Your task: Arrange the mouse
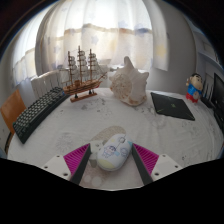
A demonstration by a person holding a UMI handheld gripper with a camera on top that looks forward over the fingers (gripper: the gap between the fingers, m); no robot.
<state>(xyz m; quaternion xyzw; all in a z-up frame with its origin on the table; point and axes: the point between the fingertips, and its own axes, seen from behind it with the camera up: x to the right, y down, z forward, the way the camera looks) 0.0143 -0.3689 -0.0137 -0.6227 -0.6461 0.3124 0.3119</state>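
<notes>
1. The mouse [111, 150], white with a faint pattern, lies low in the middle of the frame on the pale tablecloth [120, 118].
2. The gripper [110, 158] has its 2 fingers apart; the mouse sits between the magenta pads [77, 156], and I cannot tell whether they touch it.
3. A dark keyboard [38, 108] lies at the left of the frame, angled away toward the window.
4. A model ship [82, 72] stands on a wooden base at upper left, just beyond the keyboard's far end.
5. A big white shell [128, 82] rests at upper centre, right of the ship.
6. A black mat [172, 105] lies flat at the right of the frame.
7. A small figurine [194, 88] stands at the far right, beyond the mat.
8. Pale curtains [100, 35] fill the top of the frame.
</notes>
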